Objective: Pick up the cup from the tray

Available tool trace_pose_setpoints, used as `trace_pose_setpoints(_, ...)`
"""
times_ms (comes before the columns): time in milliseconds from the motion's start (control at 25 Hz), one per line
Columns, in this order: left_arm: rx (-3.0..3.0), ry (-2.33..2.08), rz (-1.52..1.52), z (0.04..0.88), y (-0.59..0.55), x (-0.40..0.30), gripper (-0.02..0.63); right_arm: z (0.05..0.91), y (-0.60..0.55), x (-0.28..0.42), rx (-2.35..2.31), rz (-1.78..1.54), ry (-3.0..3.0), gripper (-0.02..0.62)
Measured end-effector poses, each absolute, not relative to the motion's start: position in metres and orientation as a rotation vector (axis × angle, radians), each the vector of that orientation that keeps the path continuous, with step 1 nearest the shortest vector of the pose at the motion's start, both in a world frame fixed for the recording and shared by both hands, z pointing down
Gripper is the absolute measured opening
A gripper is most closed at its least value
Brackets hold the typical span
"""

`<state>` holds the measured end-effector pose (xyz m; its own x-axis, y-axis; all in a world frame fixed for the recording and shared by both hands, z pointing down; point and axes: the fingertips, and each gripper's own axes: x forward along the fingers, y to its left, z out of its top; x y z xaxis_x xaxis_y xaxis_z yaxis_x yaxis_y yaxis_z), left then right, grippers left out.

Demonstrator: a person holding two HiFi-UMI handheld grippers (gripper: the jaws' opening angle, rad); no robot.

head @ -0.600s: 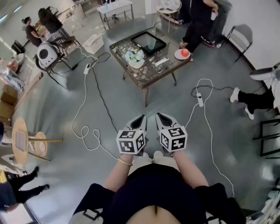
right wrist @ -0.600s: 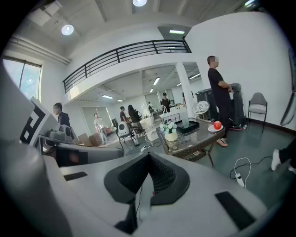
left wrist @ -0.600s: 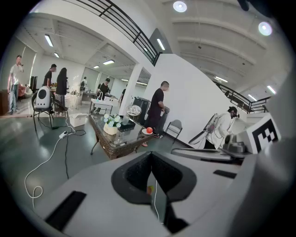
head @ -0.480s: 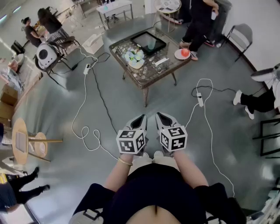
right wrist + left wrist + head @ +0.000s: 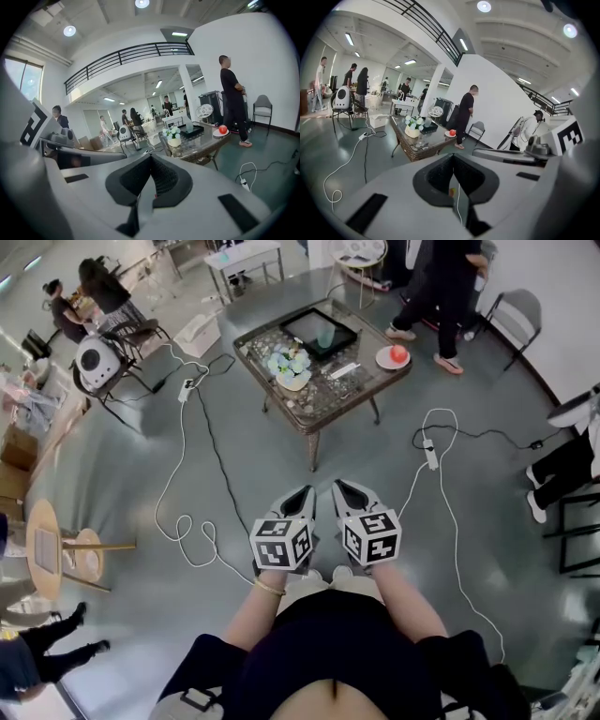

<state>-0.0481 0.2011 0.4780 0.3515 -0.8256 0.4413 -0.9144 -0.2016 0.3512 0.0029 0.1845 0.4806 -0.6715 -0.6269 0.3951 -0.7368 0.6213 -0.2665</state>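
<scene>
Left gripper and right gripper hung shut and empty, well apart from the cup on its black tray (atop the glass table), so approach seemingly remained: the next move called for nearing it and opening.

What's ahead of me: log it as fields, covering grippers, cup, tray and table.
left gripper: shut, empty, held close to the body
right gripper: shut, empty, beside the left one
cup: standing on the black tray, untouched
black tray: on the glass-topped table
glass-topped table: ahead, well apart from both grippers
also on table: flower pot, plate with red fruit
</scene>
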Motion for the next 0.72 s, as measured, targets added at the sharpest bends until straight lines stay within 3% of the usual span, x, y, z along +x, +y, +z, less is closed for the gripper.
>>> trace_pose_setpoints(720, 2.050, -1.479, 0.207, 0.489, 0.191, -0.094, 0.009, 0.493, 0.175, -0.050, 1.093, 0.642, -2.557, 0.009)
